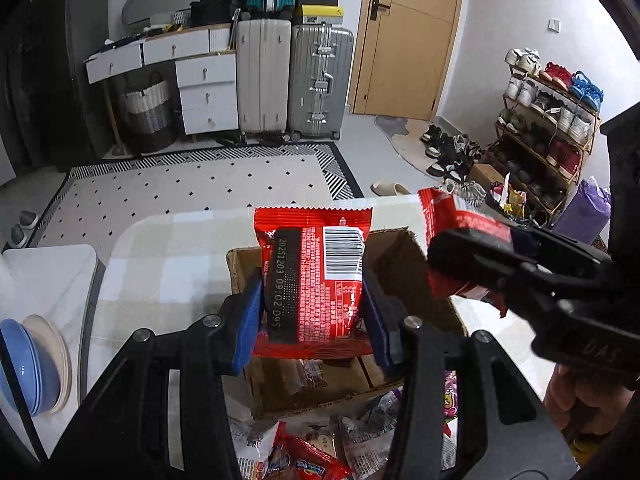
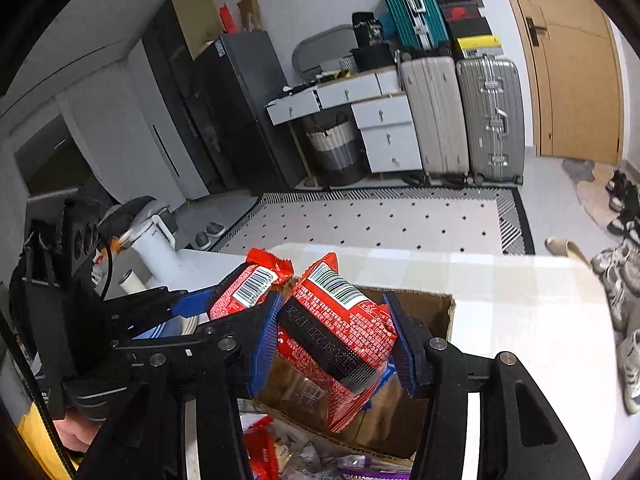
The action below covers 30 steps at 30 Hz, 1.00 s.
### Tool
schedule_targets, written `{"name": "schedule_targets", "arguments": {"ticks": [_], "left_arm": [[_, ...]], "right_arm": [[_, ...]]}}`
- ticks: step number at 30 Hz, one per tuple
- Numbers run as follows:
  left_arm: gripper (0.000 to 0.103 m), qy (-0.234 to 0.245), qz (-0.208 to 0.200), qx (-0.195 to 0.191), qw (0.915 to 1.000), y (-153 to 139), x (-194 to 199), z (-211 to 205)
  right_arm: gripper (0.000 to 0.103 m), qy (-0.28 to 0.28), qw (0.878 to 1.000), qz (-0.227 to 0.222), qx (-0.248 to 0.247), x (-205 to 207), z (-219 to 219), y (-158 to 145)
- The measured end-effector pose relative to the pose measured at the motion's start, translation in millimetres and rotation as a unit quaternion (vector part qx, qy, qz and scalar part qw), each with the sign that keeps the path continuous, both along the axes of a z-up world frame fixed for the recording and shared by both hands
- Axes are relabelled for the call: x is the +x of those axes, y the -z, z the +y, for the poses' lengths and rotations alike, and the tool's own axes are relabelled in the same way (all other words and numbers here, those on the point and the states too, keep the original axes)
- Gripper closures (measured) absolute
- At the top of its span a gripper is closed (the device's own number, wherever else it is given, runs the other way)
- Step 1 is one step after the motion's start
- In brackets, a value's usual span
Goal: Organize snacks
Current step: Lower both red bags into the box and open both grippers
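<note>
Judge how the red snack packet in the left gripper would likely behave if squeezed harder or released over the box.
The red snack packet looks soft, probably crumpling. Its glossy film may slip between the left gripper pads.

A checked cloth covers the table point(image 1: 168, 248). A cardboard box point(image 1: 400, 252) is set on it below the left gripper point(image 1: 312, 300), with loose snack packets point(image 1: 304, 456) heaped nearer.

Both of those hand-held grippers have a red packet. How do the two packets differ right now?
The left packet is held square, with its barcode upright; the right packet is tilted on a diagonal. The left hand-held gripper pinches its packet's sides evenly, whereas the right hand-held gripper squeezes its packet crumpled. Both are red, barcoded, and above the cardboard box.
</note>
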<state>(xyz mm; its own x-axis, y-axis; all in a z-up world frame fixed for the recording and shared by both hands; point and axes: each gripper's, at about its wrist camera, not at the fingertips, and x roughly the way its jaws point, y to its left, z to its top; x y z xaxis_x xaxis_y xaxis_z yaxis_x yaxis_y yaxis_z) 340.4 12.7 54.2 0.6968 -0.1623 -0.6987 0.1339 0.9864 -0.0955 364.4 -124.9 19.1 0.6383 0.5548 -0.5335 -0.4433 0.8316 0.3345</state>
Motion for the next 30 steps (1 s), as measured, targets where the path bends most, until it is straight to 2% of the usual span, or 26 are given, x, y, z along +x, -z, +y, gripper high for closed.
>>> {"name": "schedule_targets", "arguments": {"ticks": [6, 10, 17, 23, 26, 30], "left_arm": [[0.06, 0.004, 0.023, 0.006, 0.9997, 23.3, 27.2, -3.2], [0.06, 0.007, 0.051, -0.003, 0.9987, 45.0, 48.0, -3.9], [0.06, 0.009, 0.091, -0.011, 0.9957, 85.0, 72.2, -3.4], [0.06, 0.007, 0.106, -0.005, 0.9944, 107.7, 82.0, -4.7], [0.06, -0.002, 0.115, -0.014, 0.9933, 116.5, 83.9, 2.0], [0.06, -0.009, 0.118, -0.015, 0.9929, 124.8, 88.6, 6.6]], "right_arm": [[0.053, 0.0, 1.0, 0.011, -0.008, 5.8, 2.4, 16.8], [0.052, -0.001, 1.0, 0.021, -0.013, 10.6, 3.7, 28.3], [0.052, 0.002, 0.998, 0.059, -0.019, 23.4, 3.9, 62.1], [0.052, 0.006, 0.997, 0.078, -0.027, 35.4, 6.5, 73.8], [0.052, 0.004, 0.996, 0.085, -0.026, 35.2, 8.7, 81.9], [0.052, 0.004, 0.996, 0.082, -0.027, 31.9, 10.6, 84.5]]}}
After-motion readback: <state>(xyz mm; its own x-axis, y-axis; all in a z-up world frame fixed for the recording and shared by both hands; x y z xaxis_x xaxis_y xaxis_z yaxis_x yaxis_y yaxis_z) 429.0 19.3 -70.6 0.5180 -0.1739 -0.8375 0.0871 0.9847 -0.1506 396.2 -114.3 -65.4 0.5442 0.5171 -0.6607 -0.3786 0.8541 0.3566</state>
